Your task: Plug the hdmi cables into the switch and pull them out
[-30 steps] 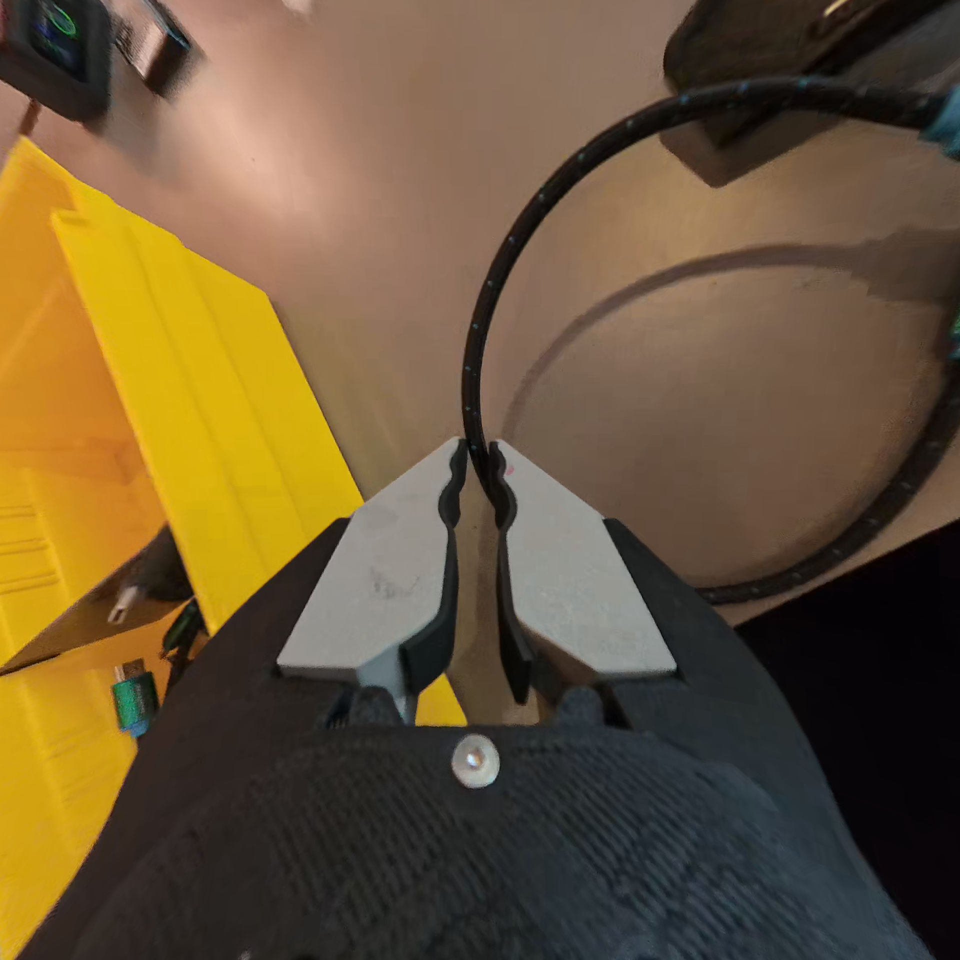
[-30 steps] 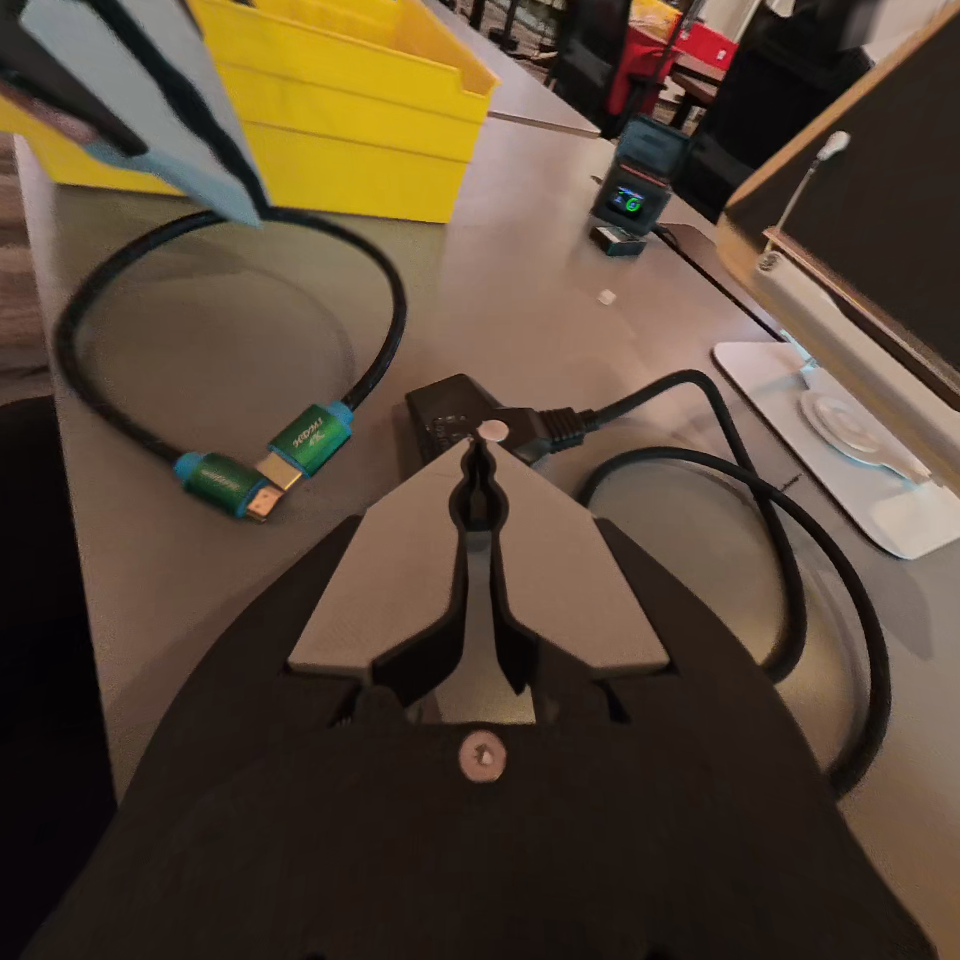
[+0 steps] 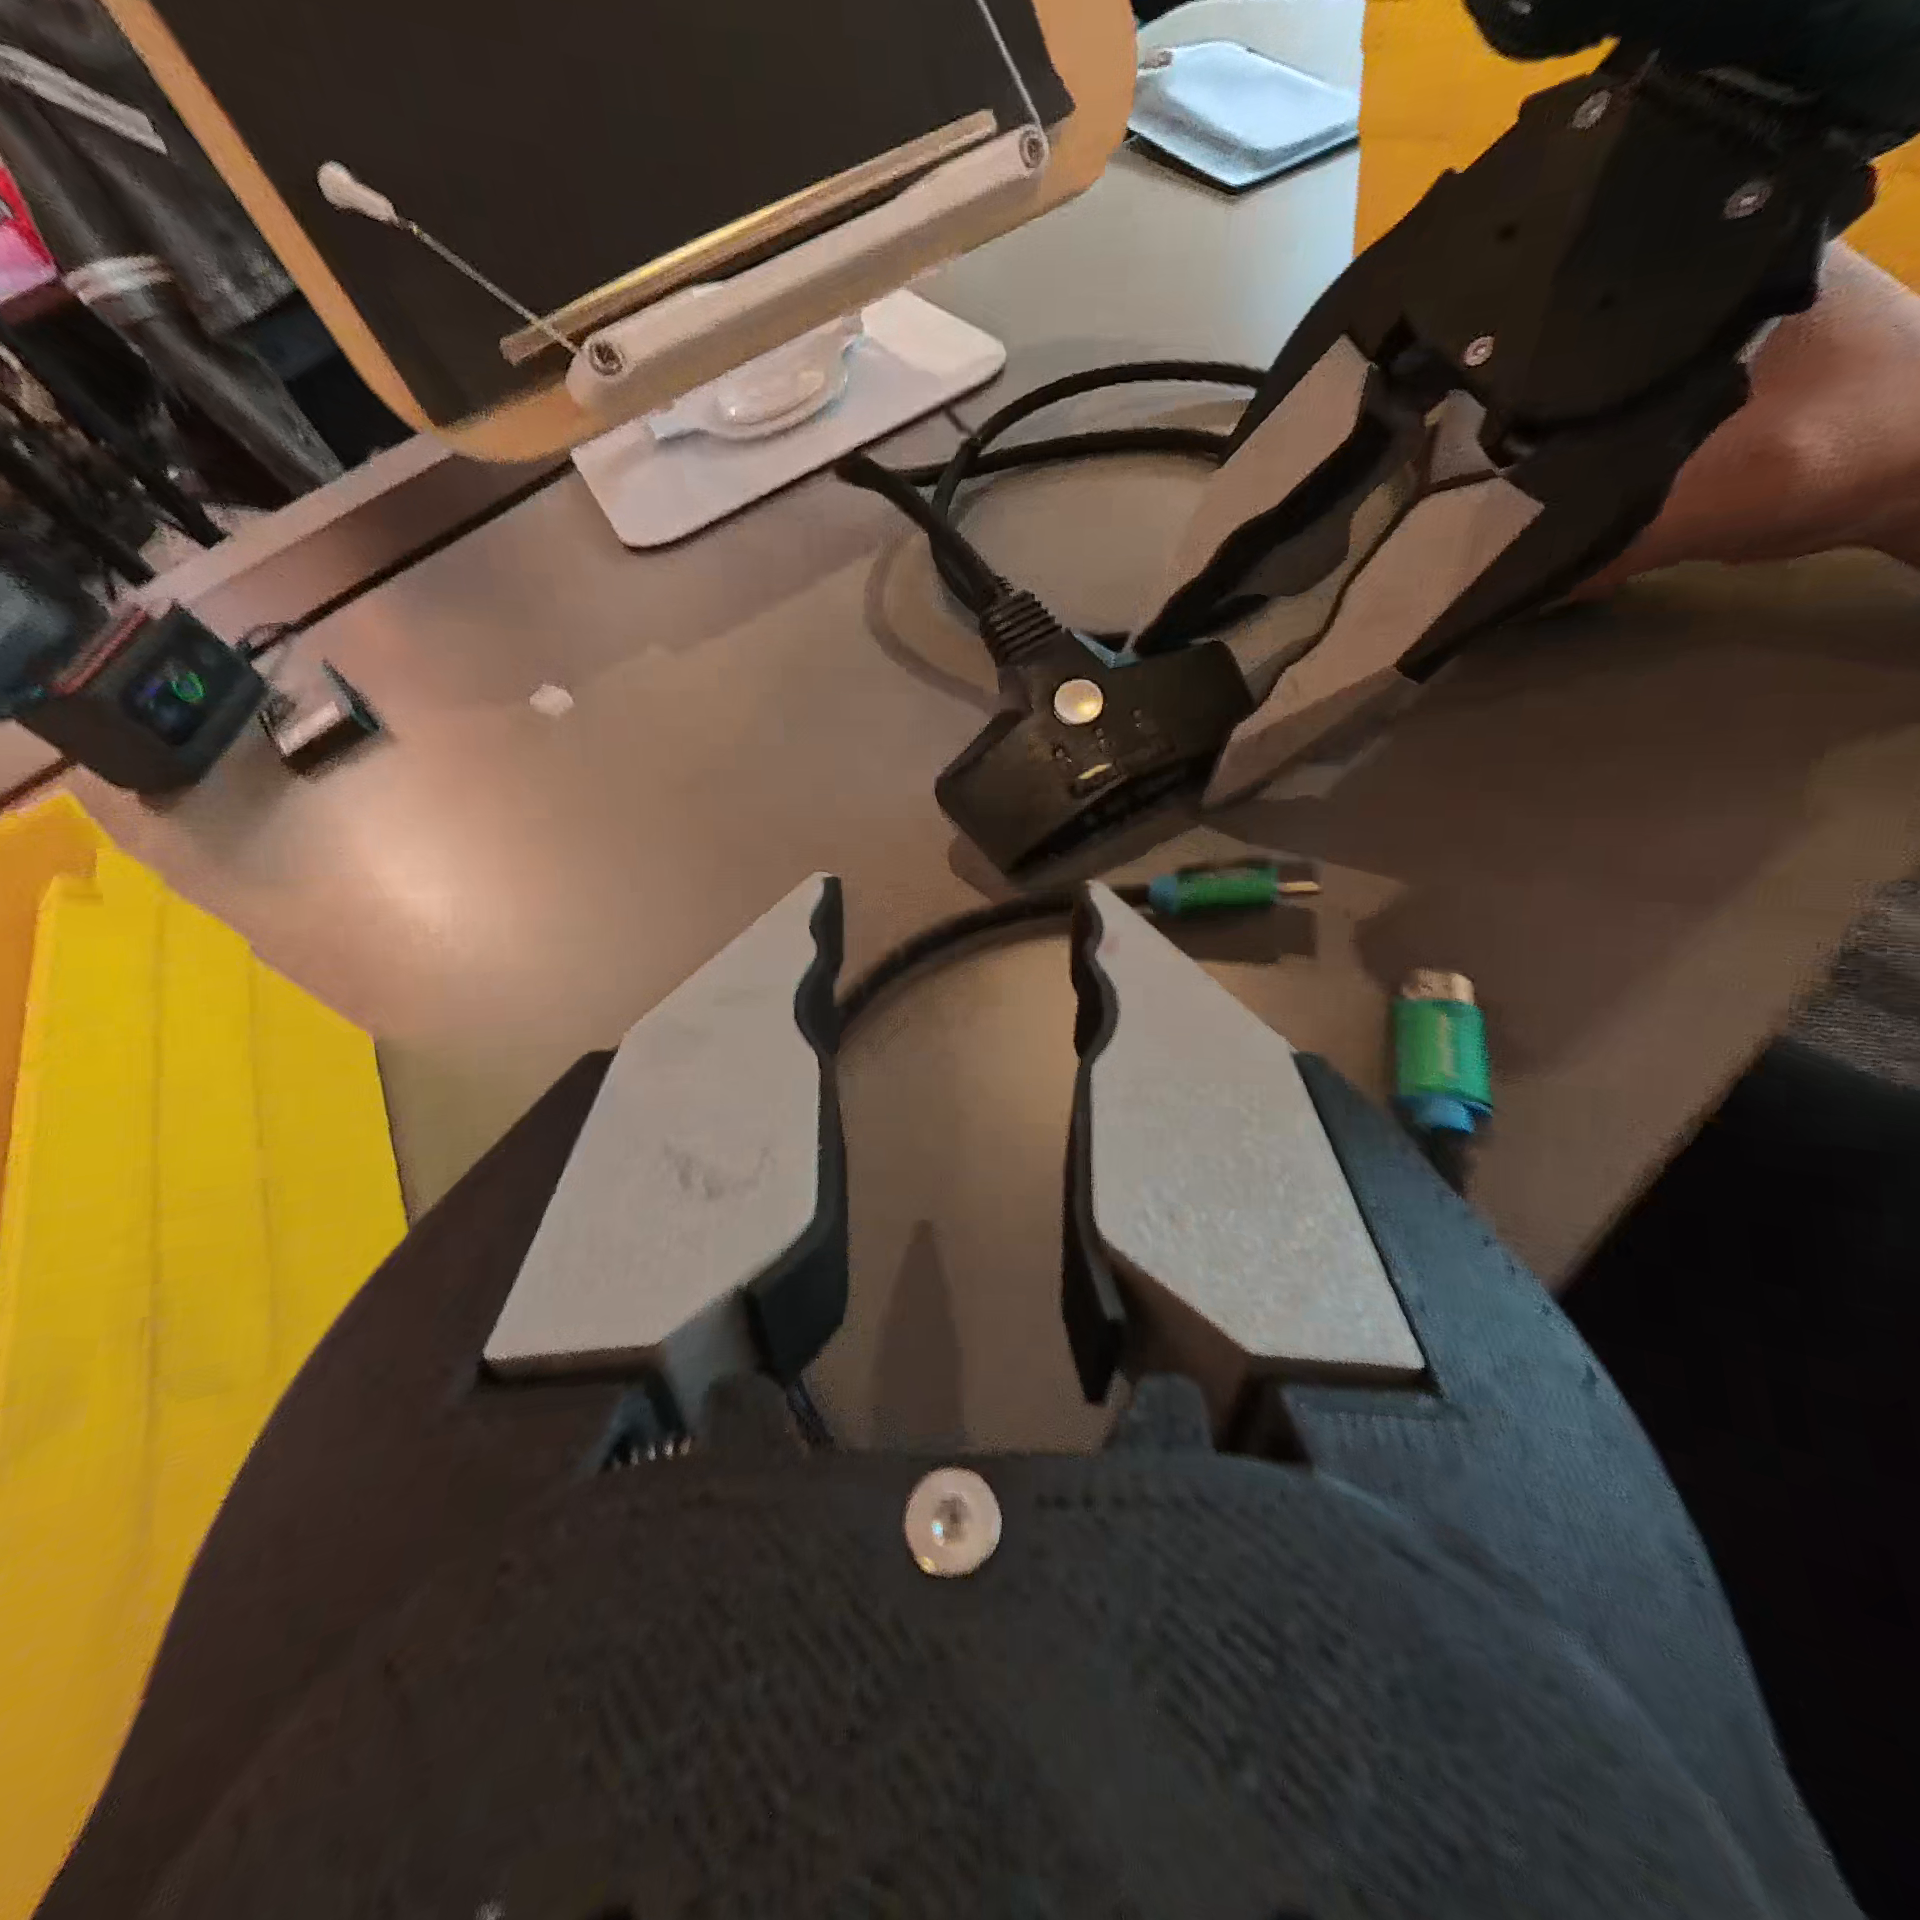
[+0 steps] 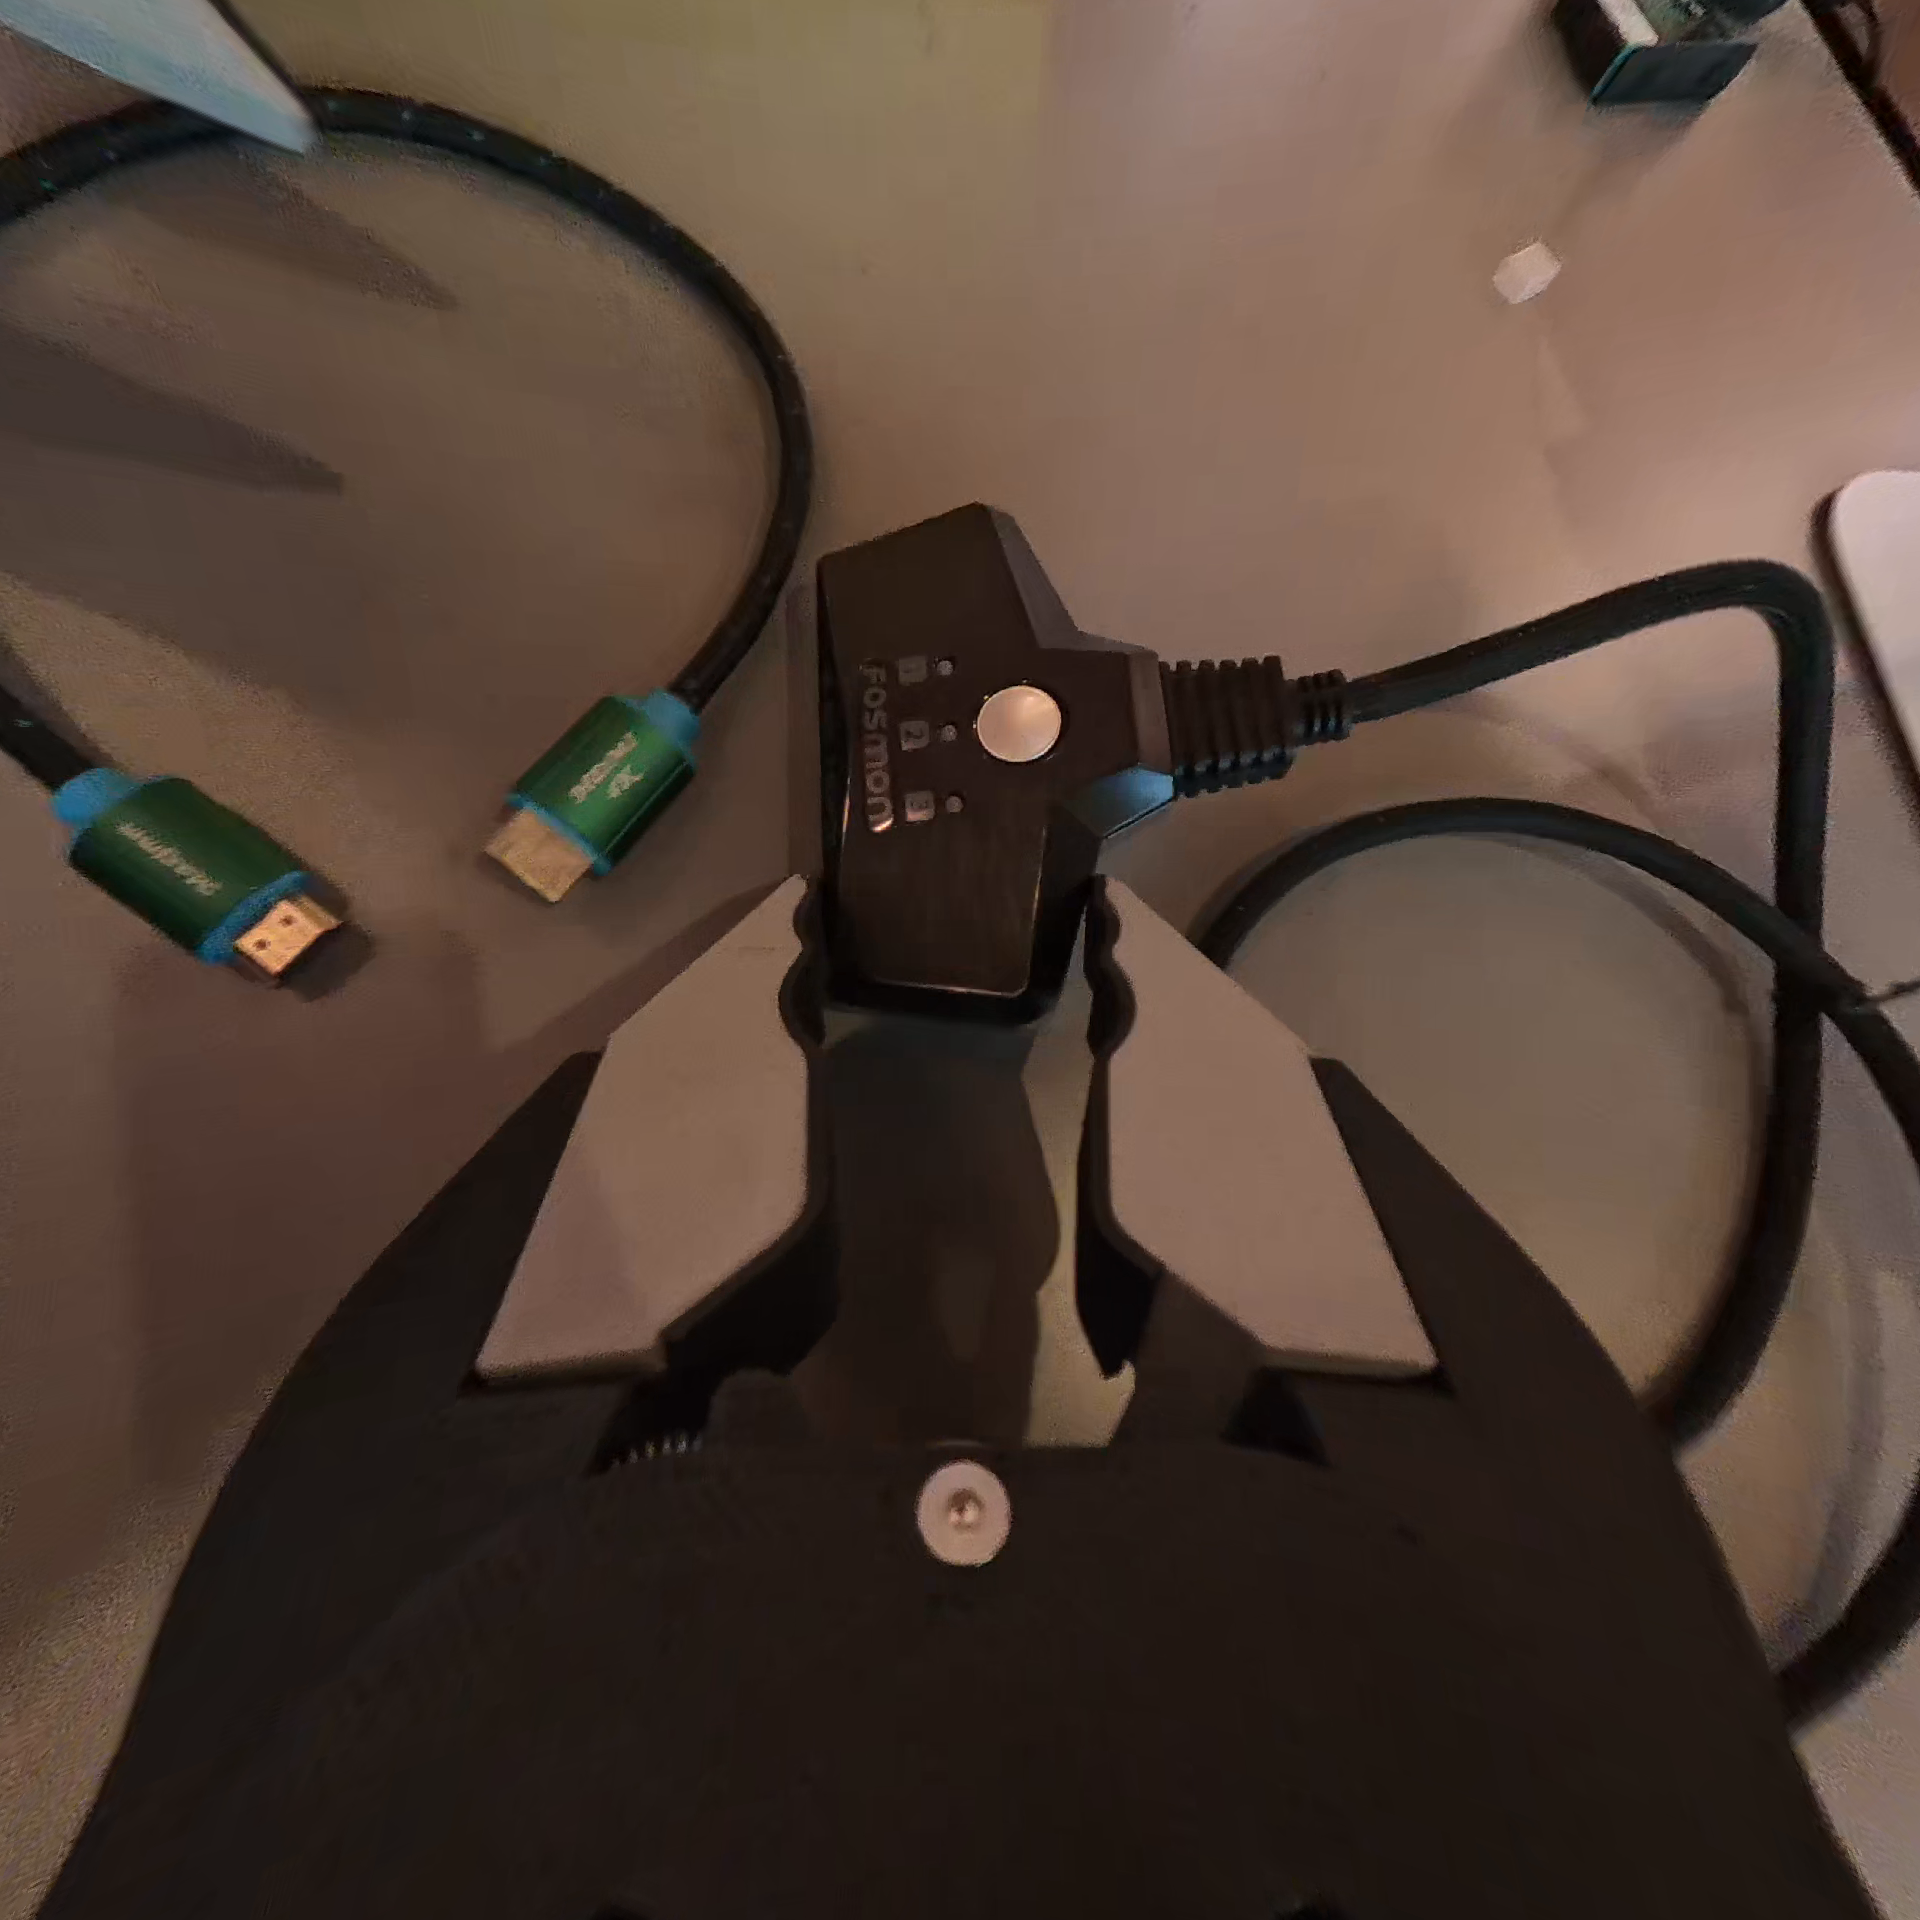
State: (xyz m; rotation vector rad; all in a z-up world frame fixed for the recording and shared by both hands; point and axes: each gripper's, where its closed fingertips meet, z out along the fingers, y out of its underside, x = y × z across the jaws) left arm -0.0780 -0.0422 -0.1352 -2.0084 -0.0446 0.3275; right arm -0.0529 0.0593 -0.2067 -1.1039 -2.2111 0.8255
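Grey table (image 4: 1195,260), right gripper (image 4: 951,920) pinching switch (image 4: 940,748) – ports facing 2 green plugs (image 4: 603,784), left gripper (image 3: 951,935) spread, empty

Black T-shaped plastic switch box (image 4: 940,769): near end hidden between right gripper (image 4: 948,914) fingertips, contact unclear. Black braided cable with green-and-blue metal plugs (image 4: 748,343) runs off left edge, partly covered by a grey finger tip. Small dark device with lit screen (image 3: 156,701) blurred. Yellow plastic bin (image 3: 156,1195) cut off at left edge.
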